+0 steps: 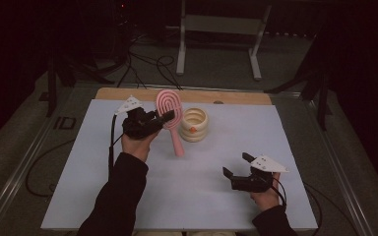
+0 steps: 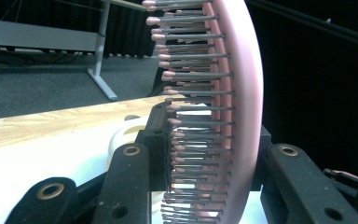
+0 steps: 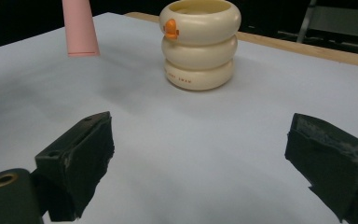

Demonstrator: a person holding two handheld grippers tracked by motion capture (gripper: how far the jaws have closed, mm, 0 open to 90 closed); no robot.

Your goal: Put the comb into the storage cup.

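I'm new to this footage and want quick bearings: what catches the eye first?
A pink hairbrush held off the table by its bristled head in the left gripper, handle hanging down. Just right of it stands a cream holder of three stacked rings with a small orange tab. The right gripper waits open over the white mat near the front edge.

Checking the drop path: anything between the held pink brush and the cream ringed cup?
Nothing visible. The left gripper clamps the pink brush by its head, handle end hanging above the bare white mat just left of the cream cup. The right gripper hovers open, nearer the person.
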